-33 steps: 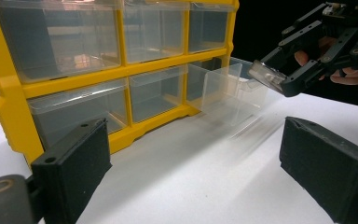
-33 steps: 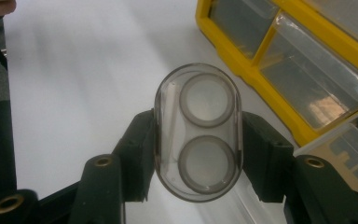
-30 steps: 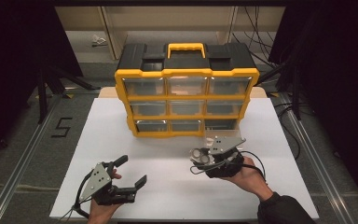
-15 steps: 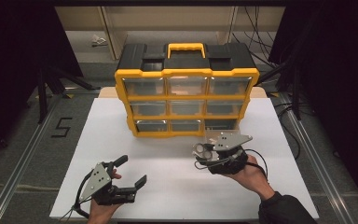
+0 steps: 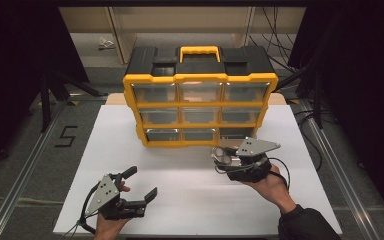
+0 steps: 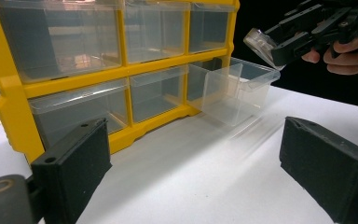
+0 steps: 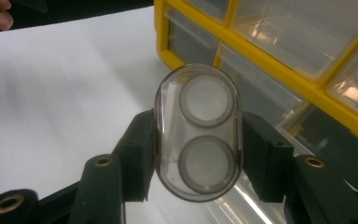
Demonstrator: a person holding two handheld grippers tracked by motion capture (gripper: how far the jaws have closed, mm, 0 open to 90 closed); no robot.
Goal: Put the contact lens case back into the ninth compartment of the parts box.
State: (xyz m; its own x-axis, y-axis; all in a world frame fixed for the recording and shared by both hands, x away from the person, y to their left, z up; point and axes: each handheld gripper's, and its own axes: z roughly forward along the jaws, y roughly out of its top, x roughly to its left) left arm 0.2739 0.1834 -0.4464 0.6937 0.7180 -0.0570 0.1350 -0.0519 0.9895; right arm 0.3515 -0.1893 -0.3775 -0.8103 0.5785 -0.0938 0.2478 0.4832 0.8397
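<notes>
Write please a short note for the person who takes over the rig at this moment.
Right gripper: shut on a clear oval case, held in the air near the organizer's bottom-right drawer.
Left gripper: open, empty, low over the table at the front left.
Done: the drawer is pulled partly out and looks empty.
Left: probably put the case in the drawer, then push the drawer shut.
</notes>
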